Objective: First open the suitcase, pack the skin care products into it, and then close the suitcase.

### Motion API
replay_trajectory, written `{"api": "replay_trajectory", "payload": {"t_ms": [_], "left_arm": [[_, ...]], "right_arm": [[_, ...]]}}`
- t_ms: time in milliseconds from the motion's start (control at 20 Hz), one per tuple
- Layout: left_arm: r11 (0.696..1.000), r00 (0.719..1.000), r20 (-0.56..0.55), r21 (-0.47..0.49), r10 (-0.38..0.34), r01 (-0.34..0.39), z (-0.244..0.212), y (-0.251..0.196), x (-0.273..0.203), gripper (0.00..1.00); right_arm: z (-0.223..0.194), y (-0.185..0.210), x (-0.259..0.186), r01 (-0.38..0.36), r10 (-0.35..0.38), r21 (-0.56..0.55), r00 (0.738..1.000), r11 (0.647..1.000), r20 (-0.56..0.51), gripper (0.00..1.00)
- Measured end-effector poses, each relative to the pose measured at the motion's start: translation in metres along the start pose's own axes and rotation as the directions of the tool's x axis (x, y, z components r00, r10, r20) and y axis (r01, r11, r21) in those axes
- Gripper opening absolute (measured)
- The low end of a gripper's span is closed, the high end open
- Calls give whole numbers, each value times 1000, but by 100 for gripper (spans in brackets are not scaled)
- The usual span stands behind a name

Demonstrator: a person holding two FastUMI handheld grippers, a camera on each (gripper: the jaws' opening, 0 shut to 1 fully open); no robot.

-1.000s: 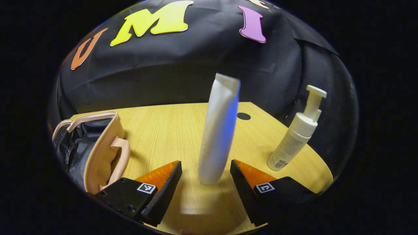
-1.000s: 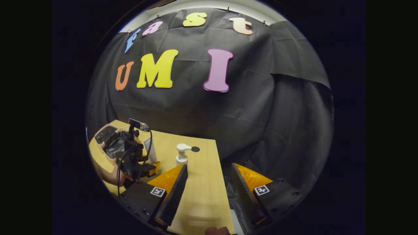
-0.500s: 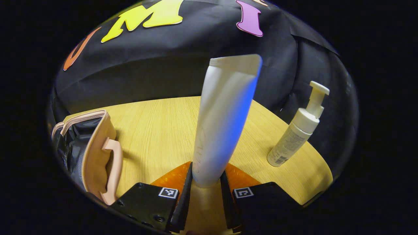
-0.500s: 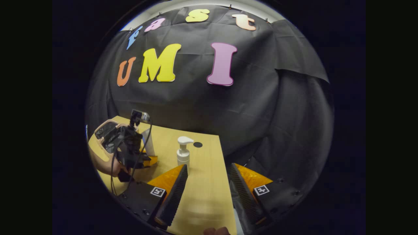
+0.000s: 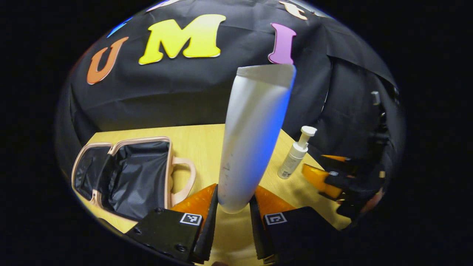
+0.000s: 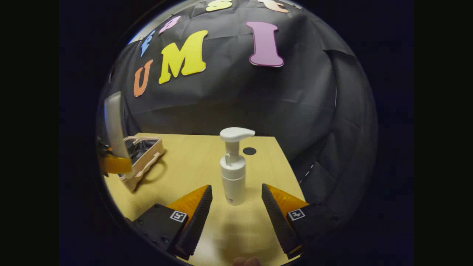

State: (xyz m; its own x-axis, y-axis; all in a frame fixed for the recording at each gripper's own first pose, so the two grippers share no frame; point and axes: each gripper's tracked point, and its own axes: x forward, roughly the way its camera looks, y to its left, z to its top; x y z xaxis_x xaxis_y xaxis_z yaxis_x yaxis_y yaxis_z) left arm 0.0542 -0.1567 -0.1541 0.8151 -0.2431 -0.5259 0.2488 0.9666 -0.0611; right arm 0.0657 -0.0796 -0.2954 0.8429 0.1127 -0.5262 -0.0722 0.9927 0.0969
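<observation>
My left gripper [image 5: 233,214] is shut on the lower end of a white tube [image 5: 255,140], which it holds upright above the wooden table [image 5: 199,144]. To its left lies the small pink suitcase [image 5: 125,173], open, with a dark lining. A white pump bottle [image 6: 233,170] stands upright on the table, just ahead of my right gripper [image 6: 236,210] and between its open fingers, untouched. The left gripper view has the pump bottle [image 5: 295,155] at the right with the right gripper [image 5: 325,177] beside it. At the left edge of the right gripper view are the tube [image 6: 114,125] and the suitcase [image 6: 142,159].
The table's [image 6: 184,162] far edge meets the black cloth wall. A dark round hole [image 6: 249,150] sits in the tabletop behind the pump bottle. Bare wood lies between the suitcase and the bottle.
The left gripper closed on the tube, then lifted it off the table and turned toward the open suitcase. The right gripper moved in until the pump bottle stood between its open fingers.
</observation>
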Motion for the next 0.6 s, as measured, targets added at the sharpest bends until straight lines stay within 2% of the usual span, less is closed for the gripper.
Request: {"api": "replay_trajectory", "payload": {"t_ms": [150,400,500,550,600], "left_arm": [[997,997,-10,12,77,-77,-2,23,-24,47],[981,982,-11,-49,186,-187,-3,69,-54,47],[972,975,-20,-78,220,-221,-8,86,-65,47],[967,972,-25,-93,234,-235,-8,94,-70,47],[963,969,-28,-108,244,-246,-10,103,-76,47]], "right_arm": [[-13,4,34,-6,8,34,999,999,-34,81],[-26,4,66,9,-9,10,999,1000,-47,80],[-27,3,70,26,-26,-11,999,1000,-43,60],[-27,3,75,31,-31,-19,999,999,-41,59],[-26,4,77,31,-32,-25,999,999,-38,52]]}}
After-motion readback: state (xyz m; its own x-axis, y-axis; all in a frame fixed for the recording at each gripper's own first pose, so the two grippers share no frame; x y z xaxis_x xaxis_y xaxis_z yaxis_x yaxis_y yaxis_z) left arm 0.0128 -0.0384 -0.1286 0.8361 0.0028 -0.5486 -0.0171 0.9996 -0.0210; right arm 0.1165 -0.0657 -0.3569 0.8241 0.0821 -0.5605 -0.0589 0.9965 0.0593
